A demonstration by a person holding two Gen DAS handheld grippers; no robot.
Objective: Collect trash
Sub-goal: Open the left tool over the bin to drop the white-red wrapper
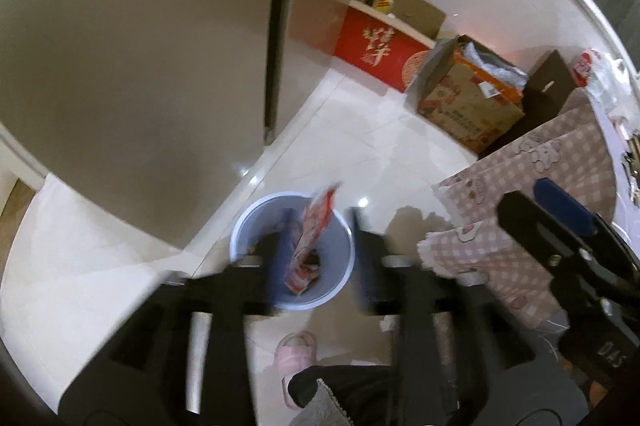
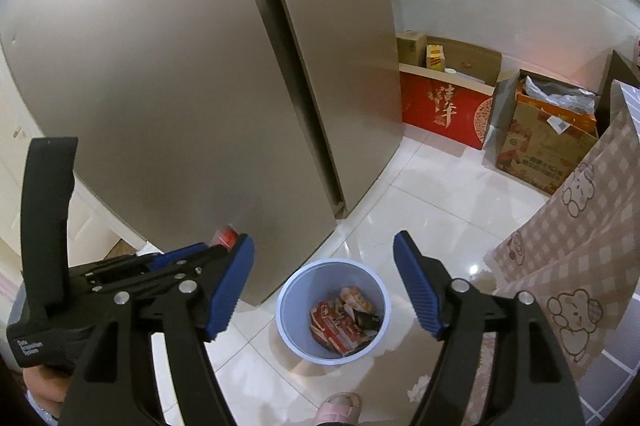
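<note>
Pale-blue plastic bin (image 2: 333, 311) stands on the floor tiles just beside the fridge (image 2: 180, 66), already holding several crumpled red wrappers. Directly above the bin, the left gripper (image 1: 316, 246) has a red-and-white wrapper (image 1: 310, 242) hanging between its blurred fingers, which look spread rather than clamped on it, so the wrapper seems to be dropping. The right gripper (image 2: 323, 286) hangs over the bin with its blue fingers (image 2: 230, 286) wide apart and empty. To finish this drop well, I would keep the left gripper centred over the bin's mouth, so the light wrapper cannot drift past the rim.
</note>
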